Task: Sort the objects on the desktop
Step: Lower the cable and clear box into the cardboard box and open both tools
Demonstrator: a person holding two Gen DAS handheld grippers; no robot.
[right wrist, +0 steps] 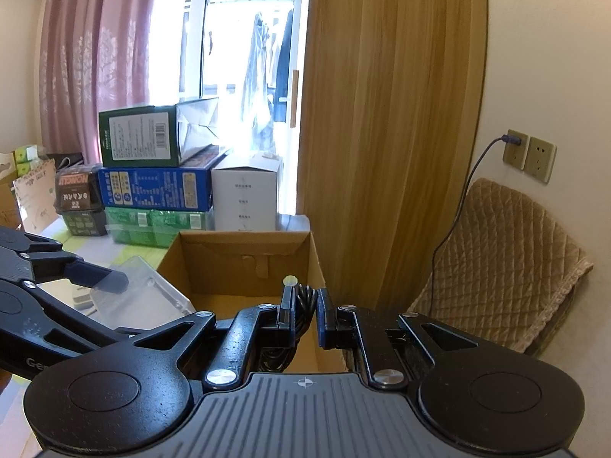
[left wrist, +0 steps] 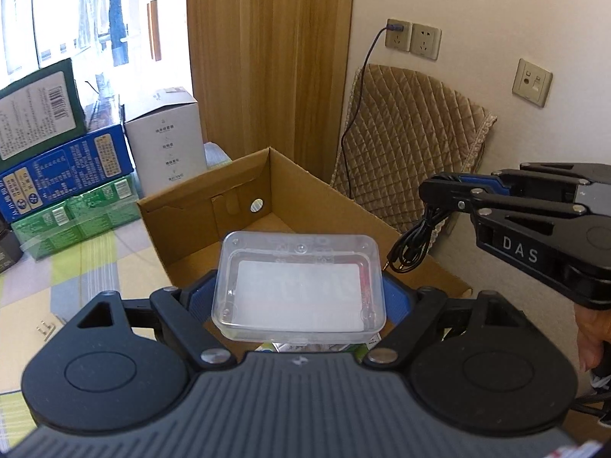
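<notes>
My left gripper [left wrist: 299,297] is shut on a clear plastic box [left wrist: 299,286] with a white card inside, held at the near rim of an open cardboard box [left wrist: 244,187]. The clear plastic box [right wrist: 141,286] and the left gripper [right wrist: 110,280] also show at the left of the right wrist view. My right gripper [right wrist: 305,305] is shut on a coiled black cable [right wrist: 303,295] above the cardboard box [right wrist: 244,252]. In the left wrist view the right gripper [left wrist: 431,194] hangs at the right with the black cable [left wrist: 414,242] dangling over the carton's right wall.
Stacked product boxes [left wrist: 65,152] and a white carton [left wrist: 164,141] stand left of and behind the cardboard box. A quilted tan cushion [left wrist: 404,152] leans on the wall under sockets [left wrist: 412,38], one with a plugged-in cord. A wooden panel [left wrist: 267,57] rises behind. The tabletop has a checked cloth [left wrist: 68,267].
</notes>
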